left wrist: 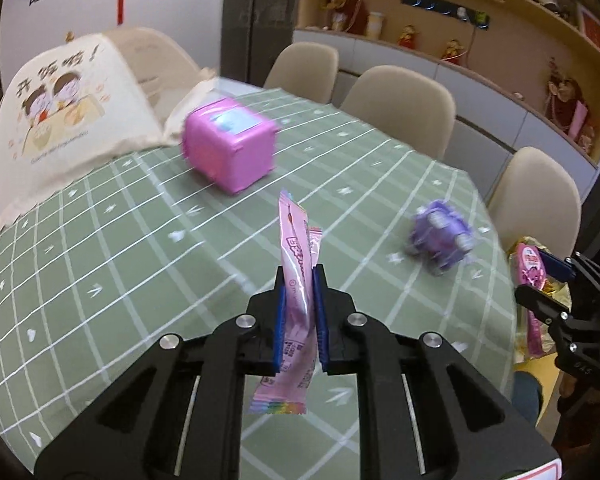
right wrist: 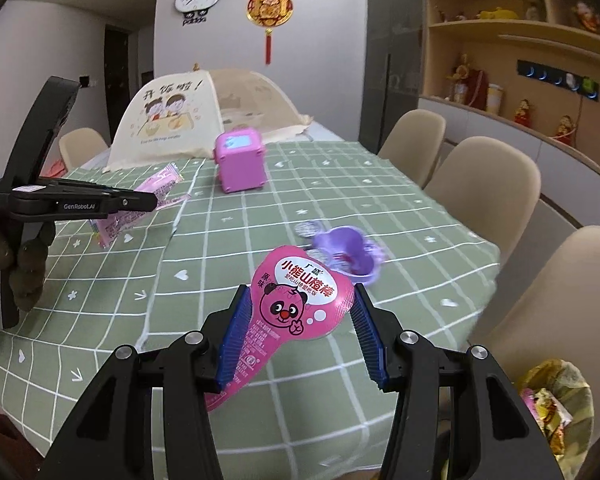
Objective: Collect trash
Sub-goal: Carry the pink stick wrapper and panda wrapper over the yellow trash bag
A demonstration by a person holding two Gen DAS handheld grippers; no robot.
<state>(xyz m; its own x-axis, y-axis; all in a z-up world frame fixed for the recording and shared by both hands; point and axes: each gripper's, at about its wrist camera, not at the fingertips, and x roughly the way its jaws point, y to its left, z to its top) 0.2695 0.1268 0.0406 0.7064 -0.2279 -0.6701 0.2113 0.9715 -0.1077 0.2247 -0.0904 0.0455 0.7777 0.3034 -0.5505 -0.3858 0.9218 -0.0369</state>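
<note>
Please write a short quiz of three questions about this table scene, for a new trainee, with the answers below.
1. True or false: the left tongs are shut on a long pink sachet.
2. What do the right tongs hold? A) a panda-face pink wrapper B) the pink cube box C) nothing
3. Which thing lies on the green checked tablecloth just beyond the right tongs?

Key:
1. True; the pads press the sachet from both sides.
2. A; the panda-face wrapper sits between the pads, while the pink cube box stands further back.
3. The purple plastic packaging.
</note>
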